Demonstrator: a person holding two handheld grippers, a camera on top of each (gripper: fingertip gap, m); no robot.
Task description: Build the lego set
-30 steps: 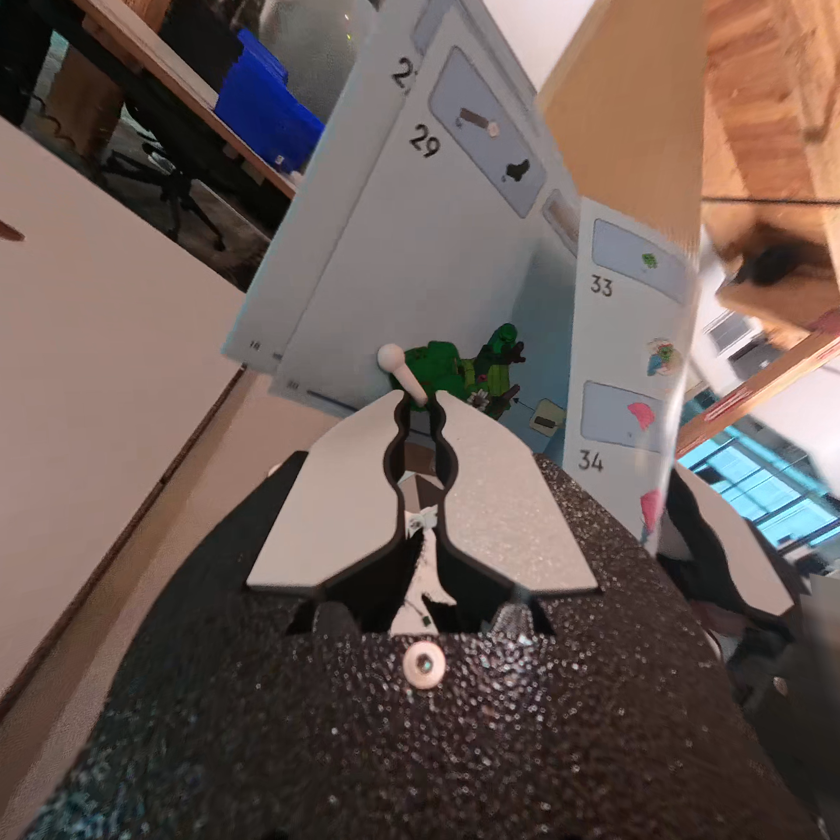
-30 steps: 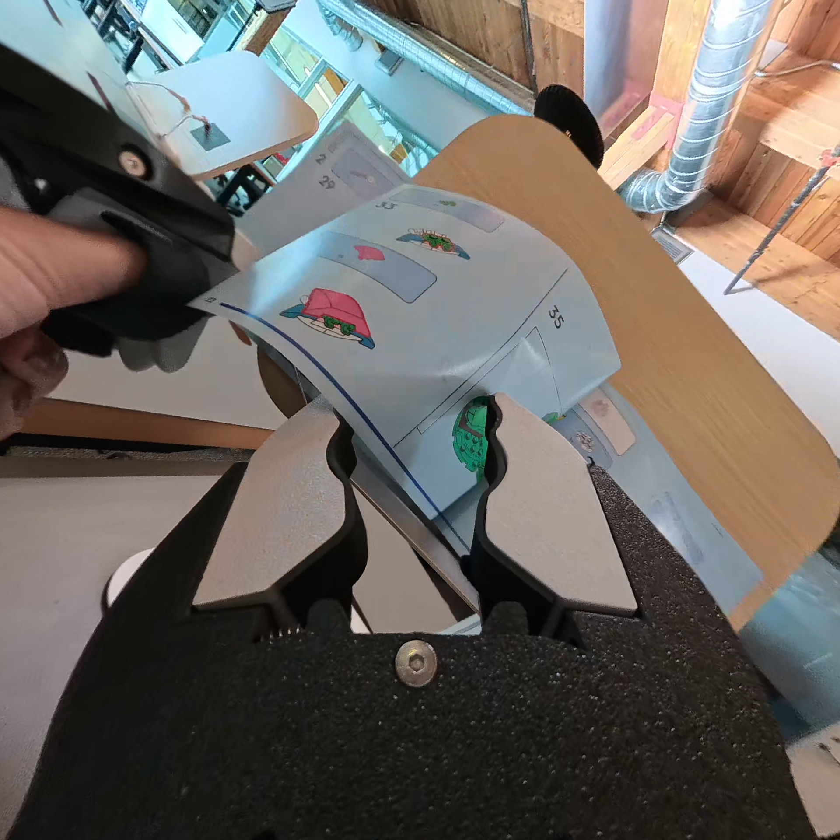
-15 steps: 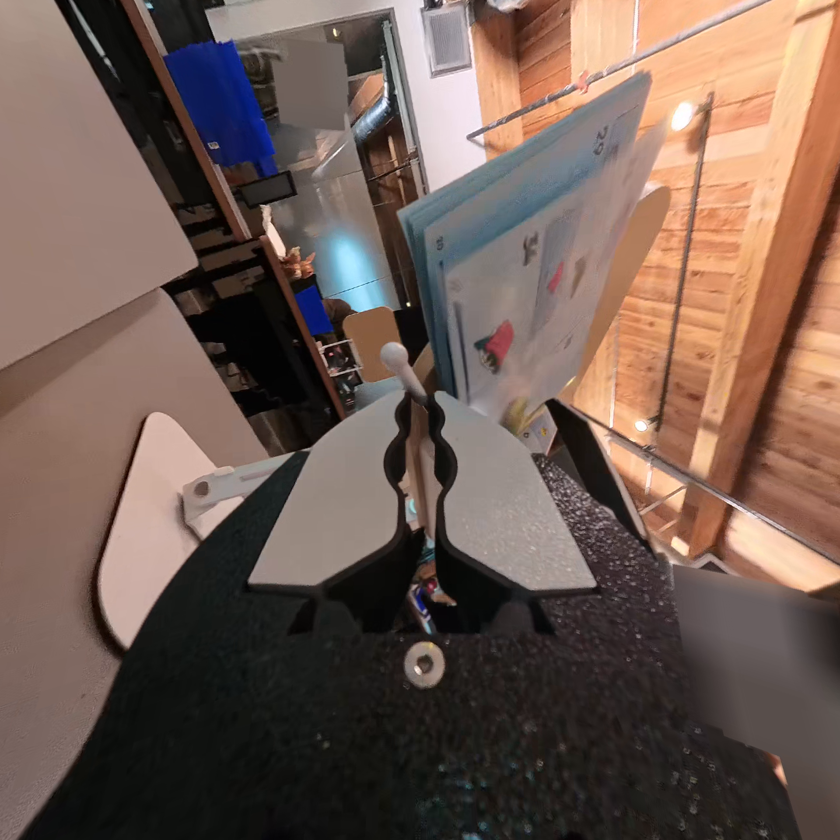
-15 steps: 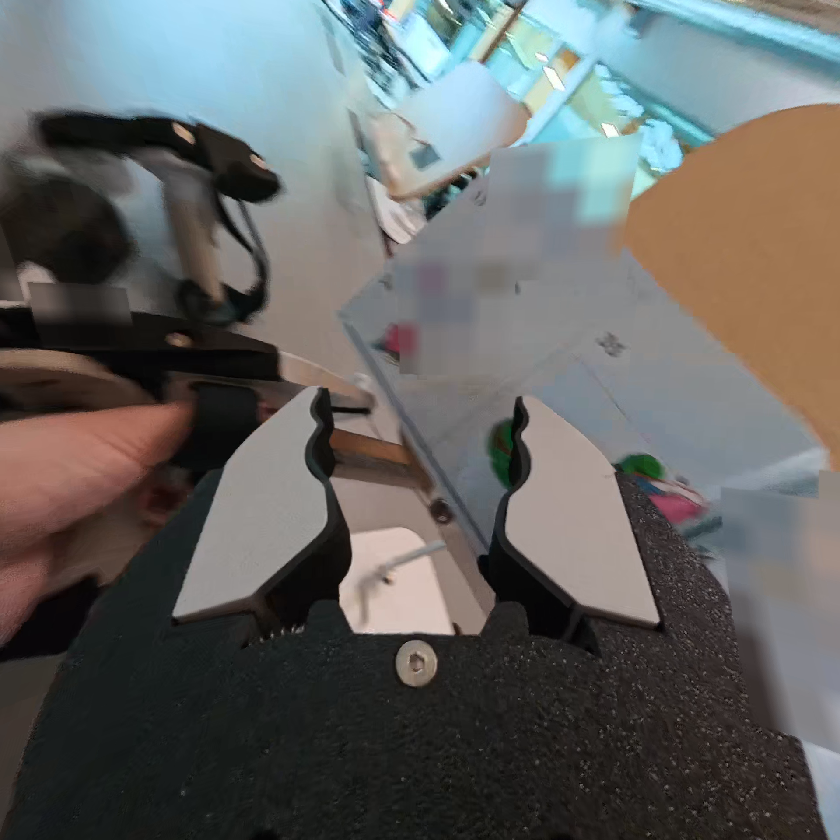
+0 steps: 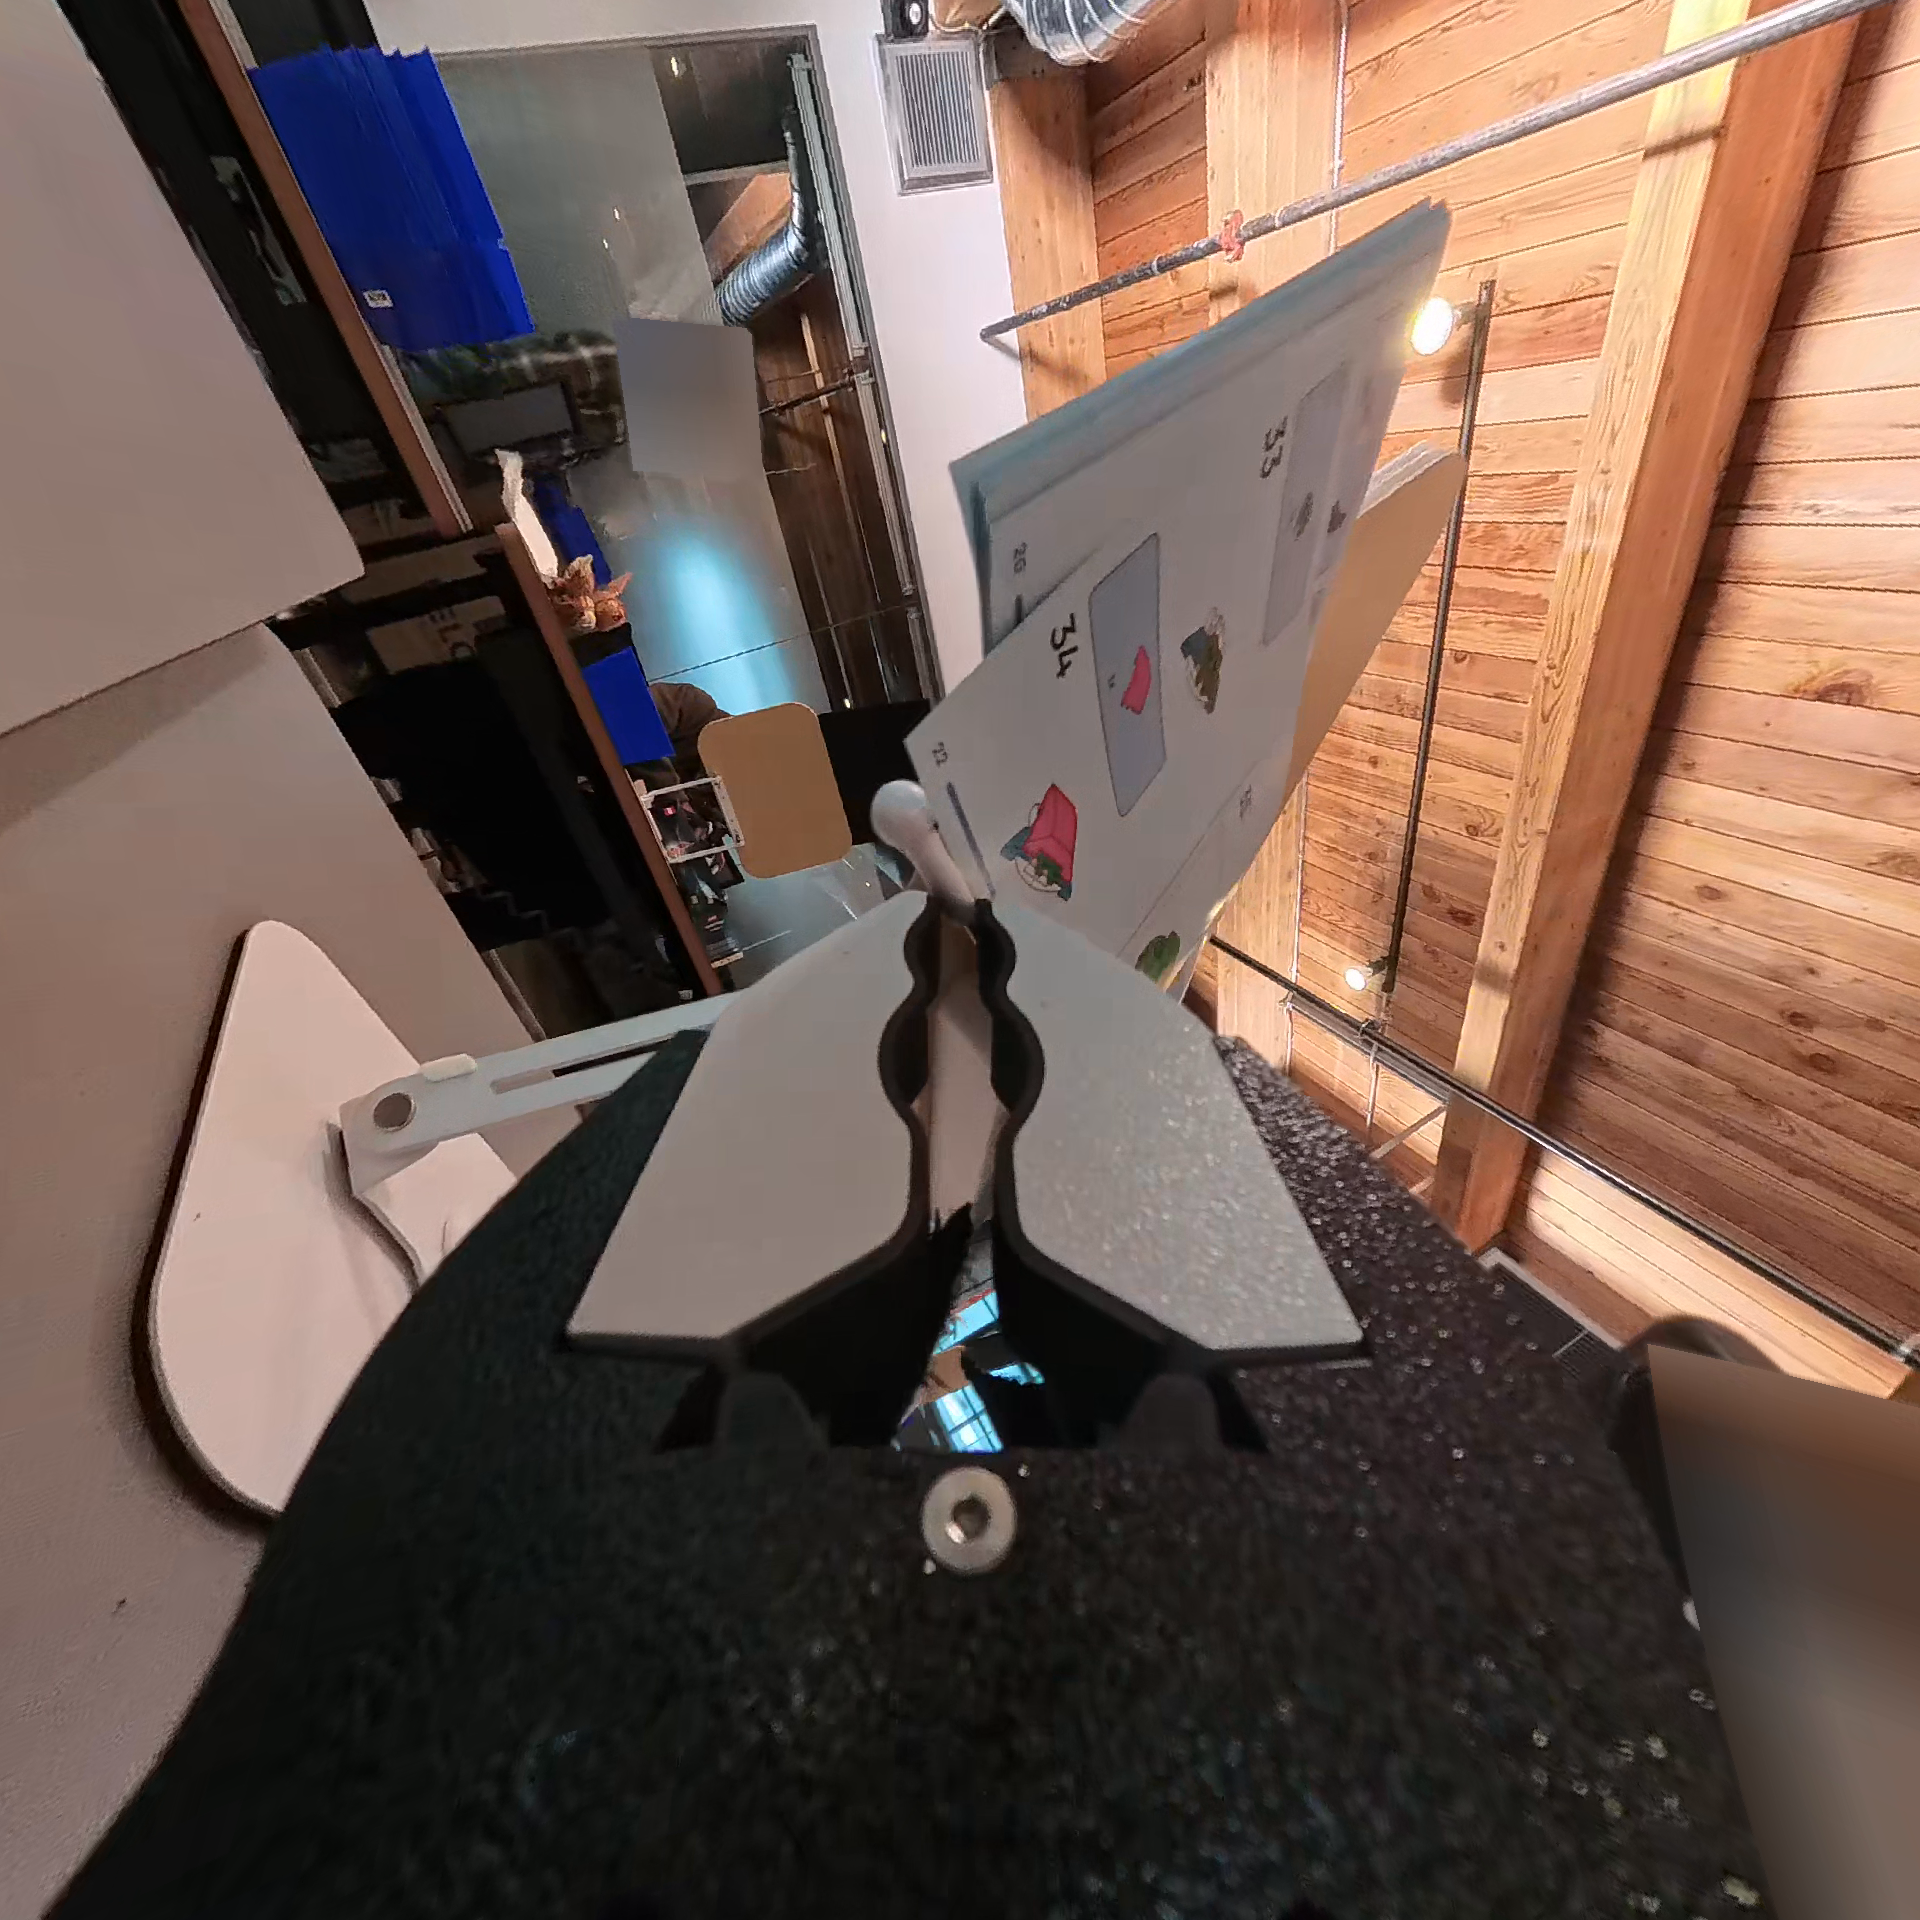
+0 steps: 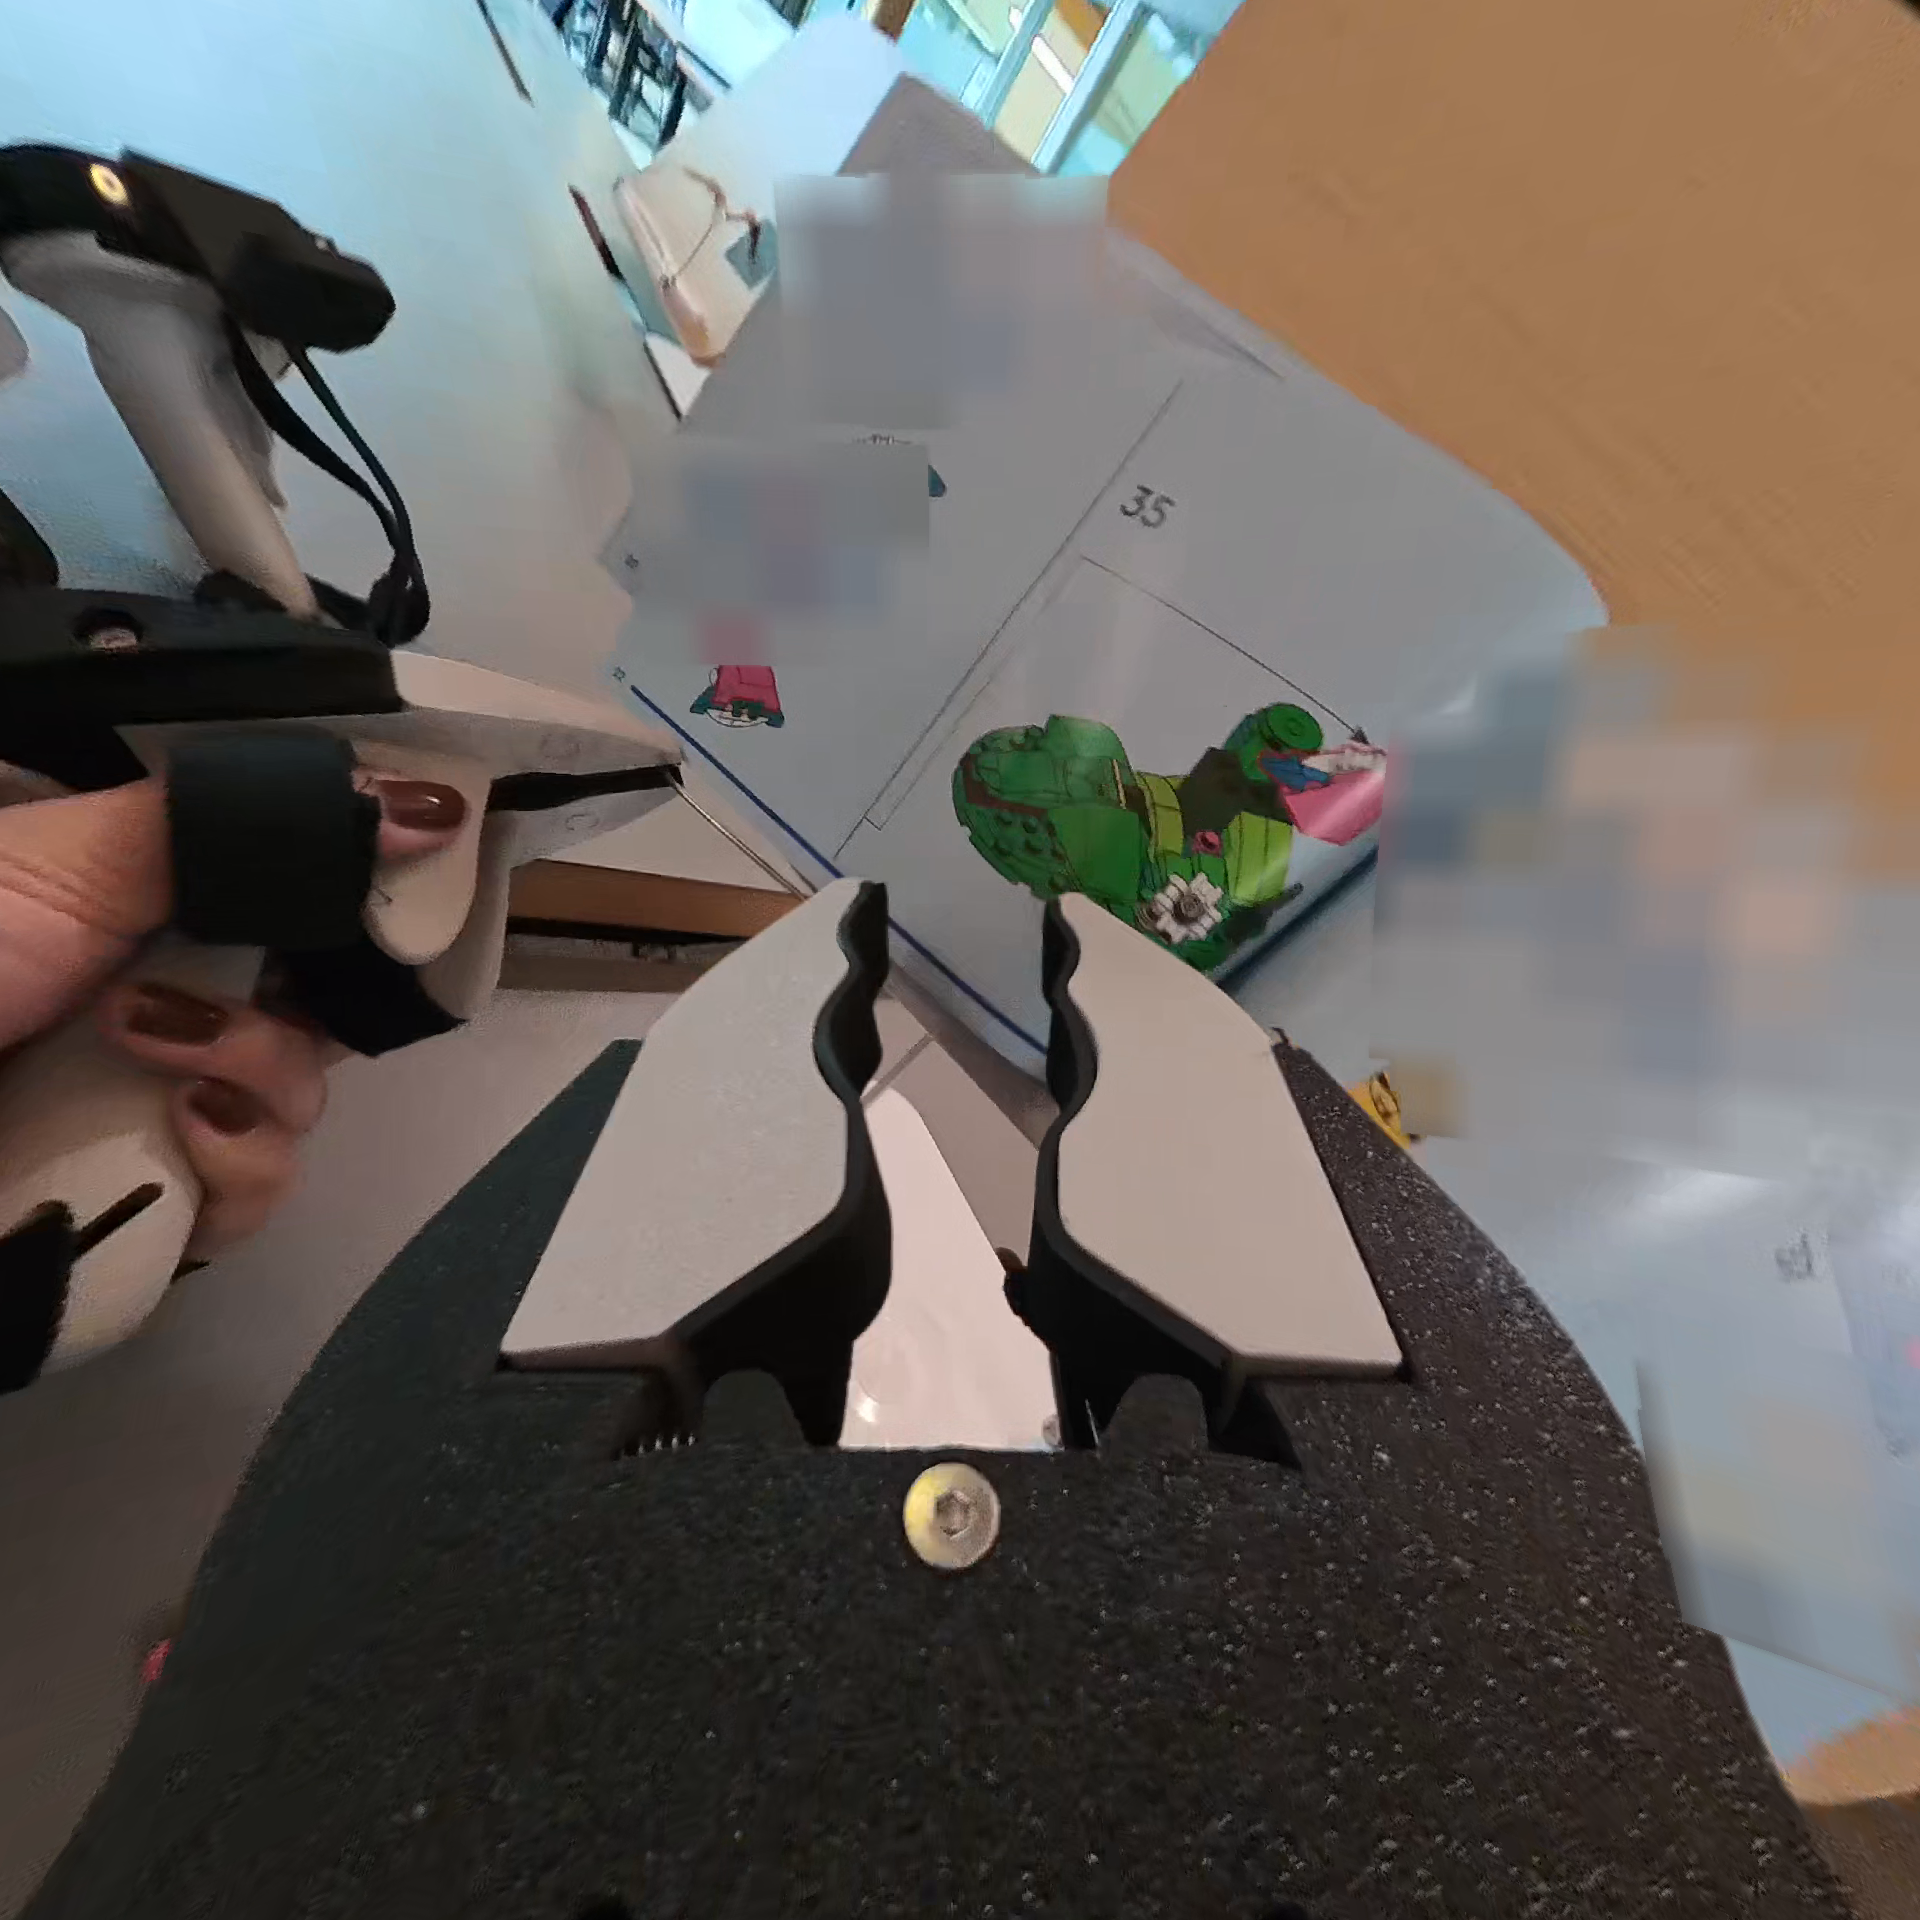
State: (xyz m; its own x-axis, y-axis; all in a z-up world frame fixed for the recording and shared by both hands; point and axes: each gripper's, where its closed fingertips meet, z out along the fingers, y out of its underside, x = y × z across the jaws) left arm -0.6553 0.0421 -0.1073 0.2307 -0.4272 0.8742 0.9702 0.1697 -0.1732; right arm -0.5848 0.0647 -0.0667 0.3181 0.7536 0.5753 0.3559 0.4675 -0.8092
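Left wrist view: white pin [image 5: 920,854] between jaws.

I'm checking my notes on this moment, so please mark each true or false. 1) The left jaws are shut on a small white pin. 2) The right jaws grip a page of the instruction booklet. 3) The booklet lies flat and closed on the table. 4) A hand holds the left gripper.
1) True: the left gripper is closed on the white pin, whose round head sticks out past the tips.
2) False: the right gripper stands open and empty, the instruction booklet beyond it.
3) False: it is open, its pages raised.
4) True: a hand grips its handle.
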